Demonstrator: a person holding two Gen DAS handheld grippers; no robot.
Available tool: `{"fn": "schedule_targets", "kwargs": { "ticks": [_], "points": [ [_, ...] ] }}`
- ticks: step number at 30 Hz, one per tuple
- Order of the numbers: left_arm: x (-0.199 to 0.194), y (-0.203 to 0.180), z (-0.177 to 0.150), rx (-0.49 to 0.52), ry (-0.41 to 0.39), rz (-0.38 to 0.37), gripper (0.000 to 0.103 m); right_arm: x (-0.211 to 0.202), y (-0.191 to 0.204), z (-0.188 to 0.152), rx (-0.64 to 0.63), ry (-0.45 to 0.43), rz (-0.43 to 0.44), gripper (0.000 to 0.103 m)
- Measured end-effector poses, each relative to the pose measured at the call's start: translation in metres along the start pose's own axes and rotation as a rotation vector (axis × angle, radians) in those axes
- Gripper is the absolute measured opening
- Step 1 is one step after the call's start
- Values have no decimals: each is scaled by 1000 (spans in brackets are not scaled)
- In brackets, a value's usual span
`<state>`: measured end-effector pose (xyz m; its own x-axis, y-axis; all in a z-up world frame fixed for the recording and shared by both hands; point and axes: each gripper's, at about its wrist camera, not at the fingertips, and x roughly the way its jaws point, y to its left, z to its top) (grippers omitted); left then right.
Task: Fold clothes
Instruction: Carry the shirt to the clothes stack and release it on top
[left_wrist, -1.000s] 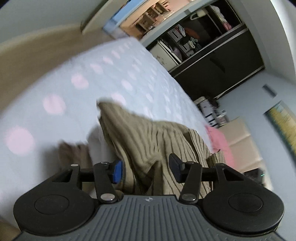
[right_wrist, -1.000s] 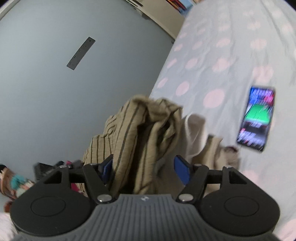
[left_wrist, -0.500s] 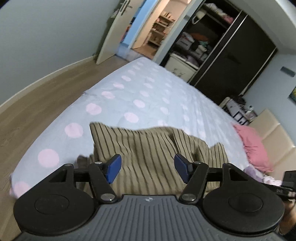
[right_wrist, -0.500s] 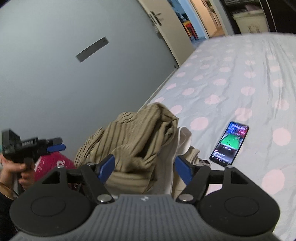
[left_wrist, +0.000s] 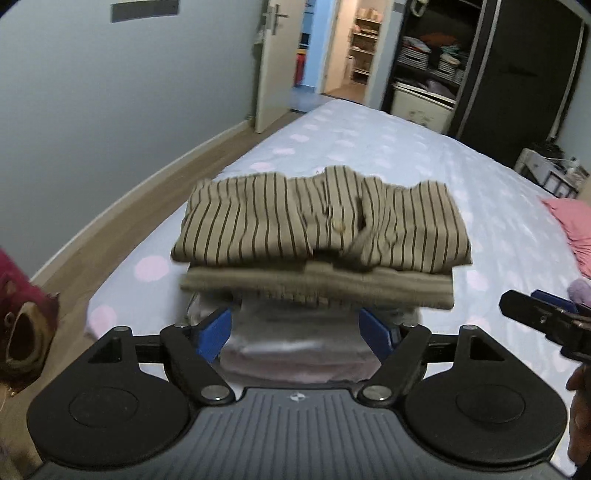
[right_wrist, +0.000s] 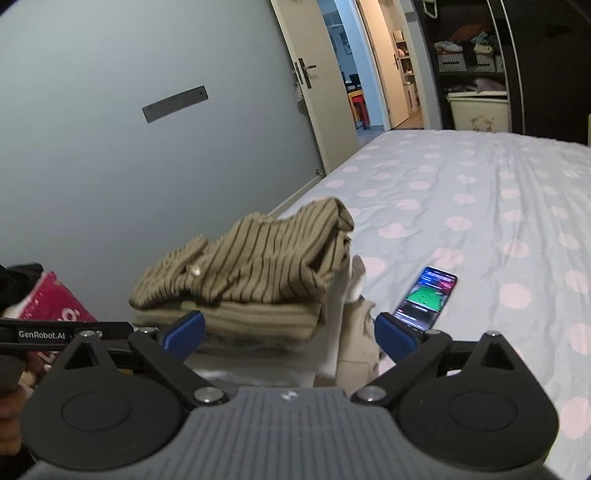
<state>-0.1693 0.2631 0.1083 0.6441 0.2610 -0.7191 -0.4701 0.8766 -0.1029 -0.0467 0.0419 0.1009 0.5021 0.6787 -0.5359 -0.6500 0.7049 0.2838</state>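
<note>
A polka-dot bed carries a stack of folded clothes, a striped tan shirt on top. The left gripper and right gripper face the stack, fingers apart and empty; a lit phone lies just beside it

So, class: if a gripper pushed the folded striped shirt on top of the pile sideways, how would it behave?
The striped shirt is soft cloth, so it would probably crumple rather than slide whole. Its loose folds look apt to open. Perched on the stack, it might slip off.
</note>
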Motion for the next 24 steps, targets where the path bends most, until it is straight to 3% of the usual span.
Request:
{"fn": "schedule_targets", "kwargs": {
  "ticks": [7,24],
  "points": [
    [6,-21,-43,31,-32,79,76,-1,20,-28,-80,2,-80,100],
    [22,-18,-52,-20,20,25,76,13,37,-51,-119,41,-139,100]
  ]
}}
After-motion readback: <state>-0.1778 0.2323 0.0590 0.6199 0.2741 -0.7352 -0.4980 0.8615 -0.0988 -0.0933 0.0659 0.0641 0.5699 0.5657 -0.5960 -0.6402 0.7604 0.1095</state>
